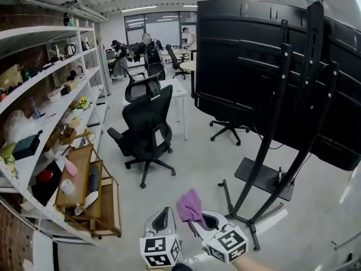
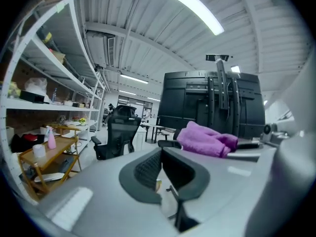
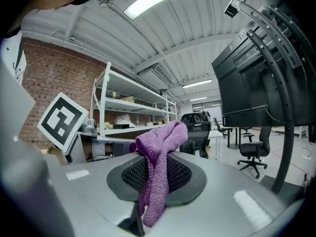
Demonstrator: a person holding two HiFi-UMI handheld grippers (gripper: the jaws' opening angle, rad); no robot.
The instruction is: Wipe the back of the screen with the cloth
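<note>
- Cloth (image 1: pixel 190 206) — purple, fuzzy, bunched up — is clamped between the right gripper's (image 3: pixel 150 174) jaws, with one tail drooping below them.
- Left gripper (image 2: pixel 161 169): jaws closed together, nothing between them.
- Screen (image 1: pixel 254 66): black ribbed back in view, well apart from the cloth.

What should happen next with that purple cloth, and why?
Probably lift the right gripper up toward the back of the screen: its fingers pinch the cloth, but it sits low, well apart from the panel.
</note>
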